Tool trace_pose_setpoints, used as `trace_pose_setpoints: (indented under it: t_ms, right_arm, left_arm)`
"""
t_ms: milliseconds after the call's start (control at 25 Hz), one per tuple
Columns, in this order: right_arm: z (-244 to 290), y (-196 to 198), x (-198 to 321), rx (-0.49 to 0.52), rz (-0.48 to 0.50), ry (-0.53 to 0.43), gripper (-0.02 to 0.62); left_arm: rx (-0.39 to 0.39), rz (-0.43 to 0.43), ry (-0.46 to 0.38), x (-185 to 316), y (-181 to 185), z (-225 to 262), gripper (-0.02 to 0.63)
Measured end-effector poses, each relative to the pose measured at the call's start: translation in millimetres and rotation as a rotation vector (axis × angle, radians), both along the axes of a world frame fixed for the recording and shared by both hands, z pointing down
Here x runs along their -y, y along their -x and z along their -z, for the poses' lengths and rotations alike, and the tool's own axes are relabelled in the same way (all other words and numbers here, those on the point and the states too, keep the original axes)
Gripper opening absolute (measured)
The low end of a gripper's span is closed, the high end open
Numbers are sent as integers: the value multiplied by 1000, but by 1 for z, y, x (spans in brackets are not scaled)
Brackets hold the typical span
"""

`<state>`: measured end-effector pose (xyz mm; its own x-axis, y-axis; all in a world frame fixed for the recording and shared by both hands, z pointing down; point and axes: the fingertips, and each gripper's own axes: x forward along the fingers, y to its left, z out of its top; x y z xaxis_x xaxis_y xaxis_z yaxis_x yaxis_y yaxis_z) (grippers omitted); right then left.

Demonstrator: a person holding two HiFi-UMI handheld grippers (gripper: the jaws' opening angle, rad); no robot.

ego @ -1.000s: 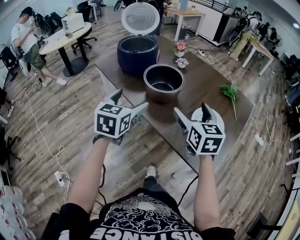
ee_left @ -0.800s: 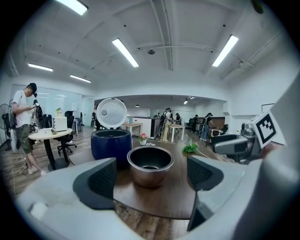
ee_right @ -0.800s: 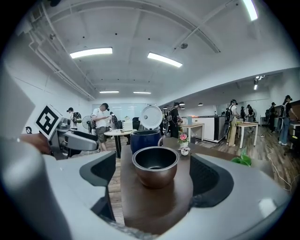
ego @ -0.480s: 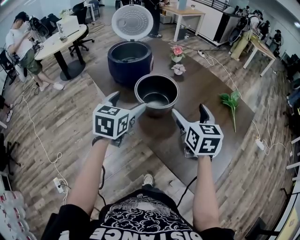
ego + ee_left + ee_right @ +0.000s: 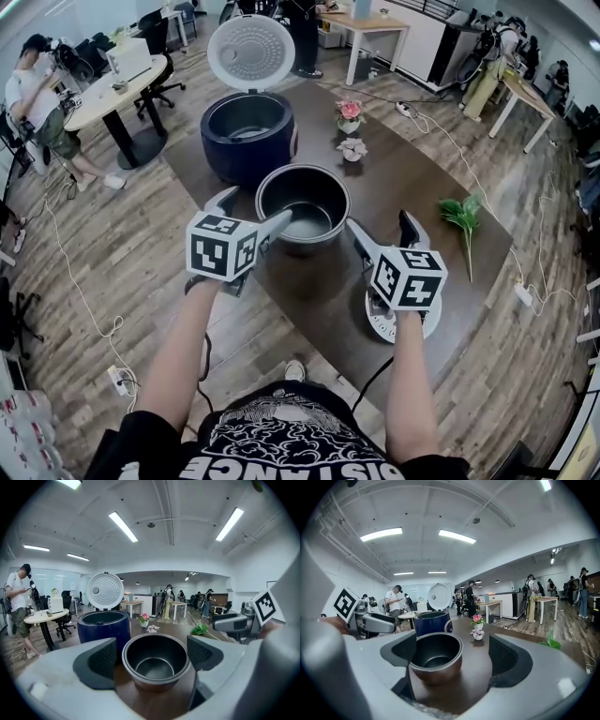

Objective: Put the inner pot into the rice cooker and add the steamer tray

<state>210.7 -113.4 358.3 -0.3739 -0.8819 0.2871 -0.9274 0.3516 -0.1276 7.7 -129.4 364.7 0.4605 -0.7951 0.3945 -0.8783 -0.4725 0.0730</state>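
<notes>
The dark inner pot (image 5: 303, 208) stands empty on the brown table (image 5: 412, 178), just in front of the navy rice cooker (image 5: 248, 136), whose white lid (image 5: 251, 52) is raised. My left gripper (image 5: 253, 208) is open at the pot's left rim, not touching it. My right gripper (image 5: 381, 225) is open a little to the pot's right. The white steamer tray (image 5: 380, 323) lies under my right hand near the table's front edge. In the left gripper view the pot (image 5: 156, 660) shows between the open jaws, the cooker (image 5: 104, 627) behind. In the right gripper view the pot (image 5: 436, 660) sits towards the left jaw.
Two small flower ornaments (image 5: 349, 111) (image 5: 353, 148) stand behind the pot. A green sprig (image 5: 461, 211) lies at the table's right. Cables trail over the wooden floor (image 5: 103, 272). A person (image 5: 33, 103) sits at a round table at the far left.
Both grippers have come closer to the inner pot, which now lies just ahead of their tips. The steamer tray shows again under the right gripper.
</notes>
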Motion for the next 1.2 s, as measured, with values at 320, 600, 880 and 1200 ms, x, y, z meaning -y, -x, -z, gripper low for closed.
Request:
trace_pose_setpoints:
  t_ms: [320, 600, 880, 1200]
  right_arm:
    - [-9, -17, 30, 34, -28, 14, 466]
    - [-20, -24, 38, 18, -57, 21, 465]
    - [-29, -22, 51, 26, -118, 28, 463]
    - [-31, -31, 52, -13, -264, 56, 463]
  left_arm:
    - [21, -17, 9, 33, -15, -5, 474]
    - [10, -64, 11, 52, -32, -16, 474]
    - [4, -124, 10, 78, -33, -25, 474]
    - [-31, -281, 22, 114, -53, -26, 474]
